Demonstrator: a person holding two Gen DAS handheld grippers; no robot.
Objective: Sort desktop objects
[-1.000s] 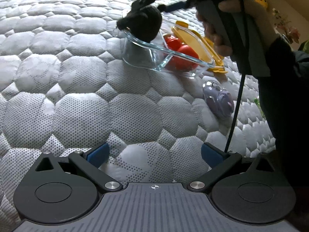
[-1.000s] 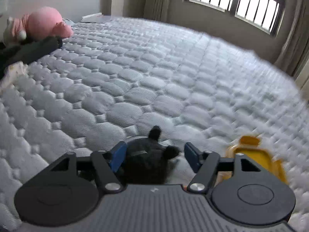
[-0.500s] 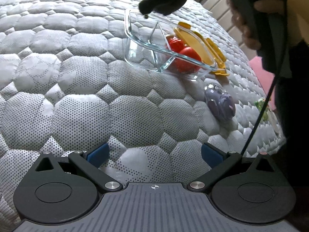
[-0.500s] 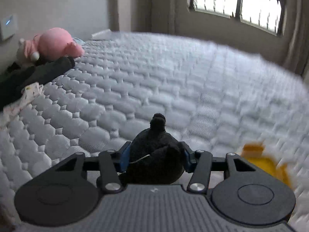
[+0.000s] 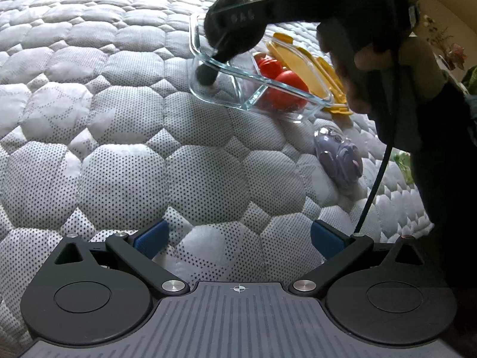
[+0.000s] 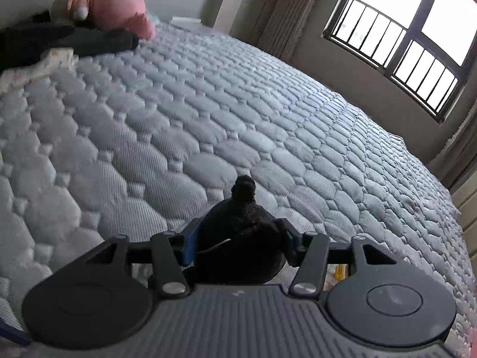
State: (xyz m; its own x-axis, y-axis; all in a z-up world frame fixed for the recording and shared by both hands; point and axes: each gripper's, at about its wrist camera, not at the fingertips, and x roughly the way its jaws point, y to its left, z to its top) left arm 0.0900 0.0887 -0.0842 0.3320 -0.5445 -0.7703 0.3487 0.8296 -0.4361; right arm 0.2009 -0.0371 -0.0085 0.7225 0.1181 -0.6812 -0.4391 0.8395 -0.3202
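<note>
Over the near end of the clear glass two-compartment dish [image 5: 262, 89], my right claw [image 6: 238, 246] is clamped on a small black fuzzy plush toy [image 6: 238, 238], its blue pads pressing either flank. From the left wrist view the toy [image 5: 235, 34] hangs at the dish rim, above the vacant compartment, with a dark stub dangling below the rim line; I cannot tell whether it touches the glass floor. Judgement: the toy is held here so it can be dropped into the free half, apart from the red round pieces [image 5: 283, 88] filling the far half.

My left claw [image 5: 238, 238] is spread wide with nothing between its fingers, hovering low over the grey quilted mattress [image 5: 119, 149], likely kept back to leave the dish approach clear.

A yellow plastic lid [image 5: 301, 65] lies just behind the dish. A lilac translucent rounded object [image 5: 340, 158] rests near the dish; I cannot identify it. The right wrist view hides the dish entirely beneath the toy and claw body. Far off sits a pink plush [image 6: 110, 6].
</note>
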